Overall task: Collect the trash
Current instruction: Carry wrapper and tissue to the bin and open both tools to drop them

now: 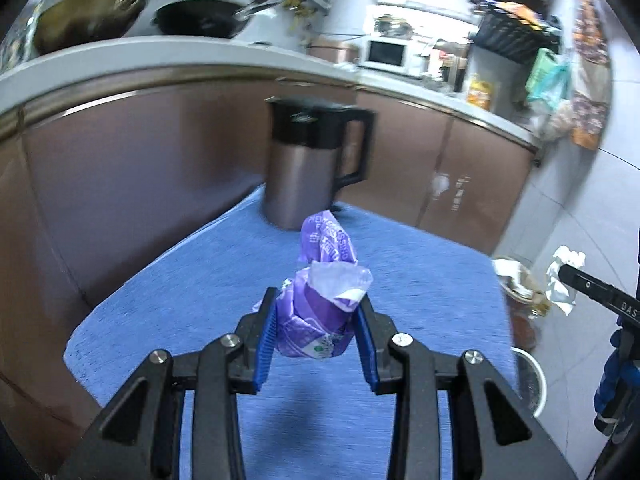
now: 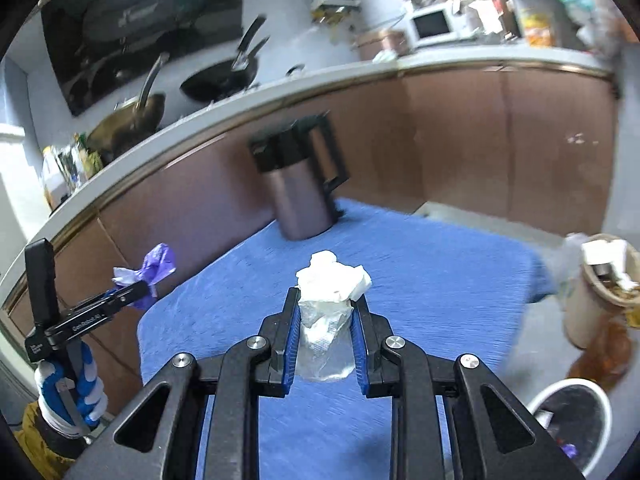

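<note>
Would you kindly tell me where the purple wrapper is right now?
The purple wrapper is clamped in the left gripper, held above the blue tablecloth in front of the kettle; the right wrist view shows it at the left.

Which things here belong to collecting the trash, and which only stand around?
Belong to the job:
- crumpled purple plastic wrapper, in left gripper
- crumpled white paper tissue, in right gripper
- white round waste bin

Standing around:
- grey metal jug with black handle
- blue tablecloth
- black frying pan
</note>
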Available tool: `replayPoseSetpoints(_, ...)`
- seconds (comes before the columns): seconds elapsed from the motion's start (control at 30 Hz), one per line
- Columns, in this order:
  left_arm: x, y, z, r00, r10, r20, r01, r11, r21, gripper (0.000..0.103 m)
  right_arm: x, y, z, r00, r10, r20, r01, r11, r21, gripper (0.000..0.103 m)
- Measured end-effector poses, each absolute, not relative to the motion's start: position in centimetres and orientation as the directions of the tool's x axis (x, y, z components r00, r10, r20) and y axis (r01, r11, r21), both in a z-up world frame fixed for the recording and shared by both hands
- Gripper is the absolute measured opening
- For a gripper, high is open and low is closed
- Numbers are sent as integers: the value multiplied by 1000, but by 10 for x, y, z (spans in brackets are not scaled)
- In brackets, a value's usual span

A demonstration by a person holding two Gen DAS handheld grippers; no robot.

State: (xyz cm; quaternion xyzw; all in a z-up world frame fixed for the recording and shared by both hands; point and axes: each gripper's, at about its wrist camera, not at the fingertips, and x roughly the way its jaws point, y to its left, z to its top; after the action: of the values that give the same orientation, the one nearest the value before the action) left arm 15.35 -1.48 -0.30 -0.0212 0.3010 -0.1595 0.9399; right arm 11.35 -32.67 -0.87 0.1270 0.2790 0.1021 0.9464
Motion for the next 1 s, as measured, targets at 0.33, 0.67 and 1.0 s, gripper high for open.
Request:
replayPoseSetpoints(0.33,126,-158,9,632,-510,-584,555,824,-119,34,19,-443,-11,868,-16,-496,149,962,229,28)
replayPoseSetpoints(0.67,113,-347,-41,413,-564,-715,757,649,-74,36,-13,-551,-98,758,-193,-622,435,861,263,29)
replayPoseSetpoints(1.0,112,-452,-108,242,-538,-807,830,546,-115,36,-8,-606,-177,653,-200,-730,548,790,275,29)
